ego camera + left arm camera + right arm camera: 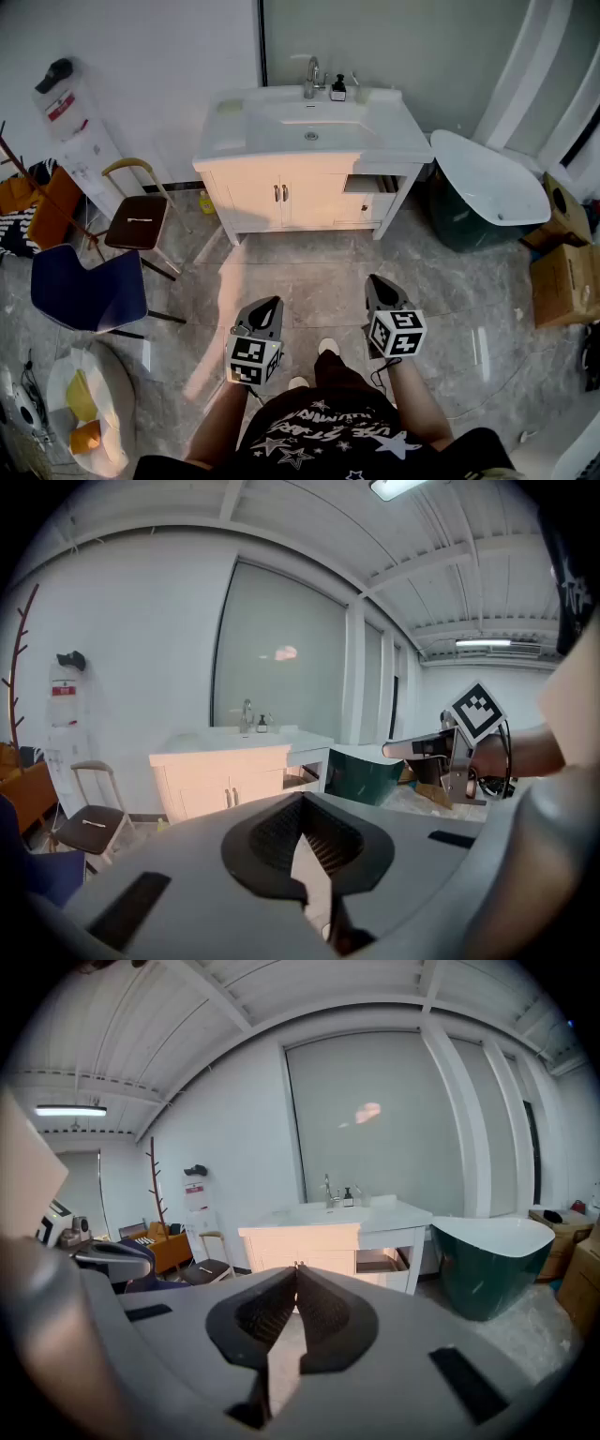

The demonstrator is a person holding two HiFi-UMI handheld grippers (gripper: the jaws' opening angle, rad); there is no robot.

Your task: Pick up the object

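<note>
No single task object stands out. A white vanity [309, 178] with a sink stands ahead, with a faucet [310, 80], a small dark soap bottle [337, 90] and a pale yellow item [230, 107] on top. My left gripper [274, 302] and right gripper [375, 279] hover side by side over the grey floor, well short of the cabinet. Both point at the vanity. In the left gripper view the left gripper [302, 797] has its tips together with nothing between them. The right gripper [296, 1267] is likewise shut and holds nothing.
A drawer [370, 185] on the vanity's right stands open. A dark green tub [487, 187] with a white rim sits to the right, with cardboard boxes [565, 281] beyond it. A brown stool [139, 220] and a blue chair [89, 291] stand to the left.
</note>
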